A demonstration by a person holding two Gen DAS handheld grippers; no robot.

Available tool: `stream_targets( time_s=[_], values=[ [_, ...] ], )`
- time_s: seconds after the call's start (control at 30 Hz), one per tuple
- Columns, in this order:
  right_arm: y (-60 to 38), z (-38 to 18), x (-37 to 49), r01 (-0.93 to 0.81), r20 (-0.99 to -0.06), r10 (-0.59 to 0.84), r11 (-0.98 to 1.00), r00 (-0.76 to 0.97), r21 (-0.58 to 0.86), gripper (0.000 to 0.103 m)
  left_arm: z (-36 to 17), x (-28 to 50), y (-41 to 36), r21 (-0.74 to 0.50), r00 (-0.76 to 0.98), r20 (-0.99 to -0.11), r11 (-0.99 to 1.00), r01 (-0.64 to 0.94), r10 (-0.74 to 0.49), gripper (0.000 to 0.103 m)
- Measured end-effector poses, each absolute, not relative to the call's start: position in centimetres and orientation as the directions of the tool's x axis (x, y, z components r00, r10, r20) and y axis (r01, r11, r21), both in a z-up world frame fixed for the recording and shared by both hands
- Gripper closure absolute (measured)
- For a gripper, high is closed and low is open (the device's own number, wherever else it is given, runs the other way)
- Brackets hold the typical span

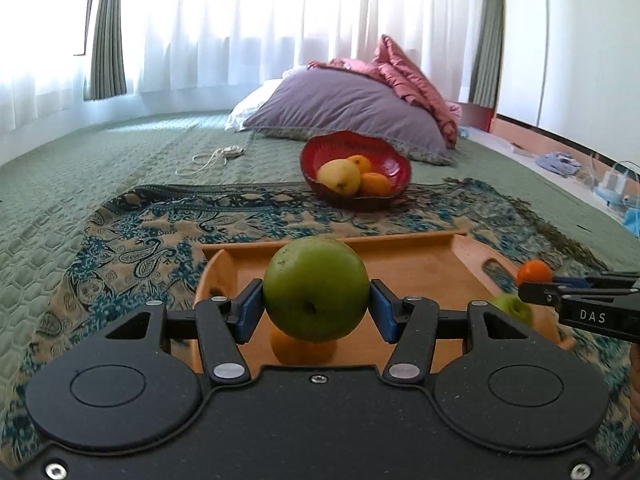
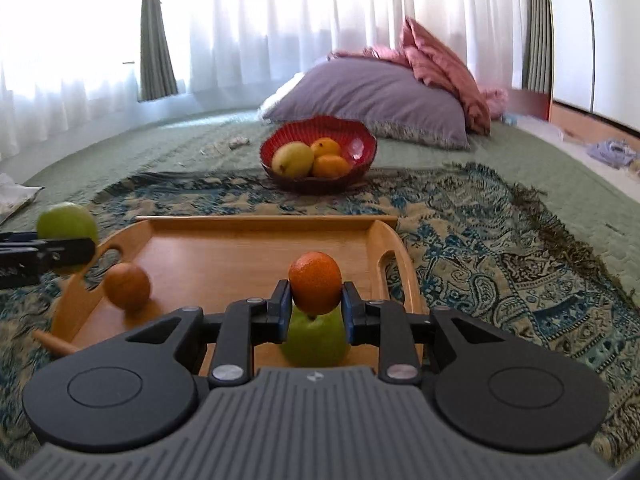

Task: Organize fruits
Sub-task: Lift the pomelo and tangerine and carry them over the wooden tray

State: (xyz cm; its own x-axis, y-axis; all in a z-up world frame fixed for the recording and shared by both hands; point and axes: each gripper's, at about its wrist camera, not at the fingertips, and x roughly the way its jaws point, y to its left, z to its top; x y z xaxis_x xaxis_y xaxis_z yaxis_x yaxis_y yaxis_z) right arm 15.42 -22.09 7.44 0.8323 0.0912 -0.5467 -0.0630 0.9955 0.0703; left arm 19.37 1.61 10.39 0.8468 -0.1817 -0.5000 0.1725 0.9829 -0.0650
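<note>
My left gripper (image 1: 316, 304) is shut on a green apple (image 1: 316, 288) and holds it above the wooden tray (image 1: 420, 264). An orange (image 1: 300, 350) lies in the tray below it. My right gripper (image 2: 315, 304) is shut on a small orange (image 2: 315, 283) above the tray (image 2: 224, 256), over a green pear (image 2: 314, 344) lying there. Another orange (image 2: 127, 286) sits at the tray's left. A red bowl (image 1: 384, 156) beyond the tray holds a yellow fruit (image 1: 339, 176) and two oranges. The right gripper (image 1: 536, 286) shows in the left wrist view.
The tray rests on a patterned blue and tan cloth (image 2: 480, 216) over a green bedspread (image 1: 80, 168). A purple pillow (image 1: 344, 104) and pink bedding (image 1: 408, 72) lie behind the bowl. A white cord (image 1: 212, 158) lies on the bed at left.
</note>
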Motion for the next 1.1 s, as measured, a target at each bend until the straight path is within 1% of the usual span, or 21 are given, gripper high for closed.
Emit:
stream_targets(
  time_s=[0.17, 0.47, 0.67, 0.83, 1.1],
  values=[
    [-22.6, 6.7, 19.4, -0.033, -0.611, 0.087, 0.995, 0.787, 0.099, 0.073, 10.1, 24.1, 2.8, -0.106, 0.811, -0.558, 0.984, 0.144, -0.179, 0.049],
    [-22.2, 5.2, 24.2, -0.006, -0.684, 0.07, 0.995, 0.727, 0.095, 0.073, 7.4, 29.4, 3.1, -0.105, 0.738, -0.658, 0.989, 0.105, -0.148, 0.049],
    [-21.9, 4.1, 25.3, -0.005, -0.715, 0.056, 0.997, 0.697, 0.073, 0.073, 6.0, 31.1, 3.1, -0.123, 0.709, -0.687, 0.988, 0.098, -0.156, 0.049],
    [-21.7, 3.5, 25.8, -0.008, -0.735, 0.05, 0.998, 0.677, 0.061, 0.073, 5.4, 31.9, 2.3, -0.094, 0.697, -0.7, 0.988, 0.123, -0.154, 0.049],
    [-21.5, 3.0, 26.2, -0.02, -0.753, 0.045, 0.999, 0.657, 0.042, 0.073, 4.7, 32.2, 1.8, -0.082, 0.681, -0.715, 0.987, 0.14, -0.156, 0.049]
  ],
)
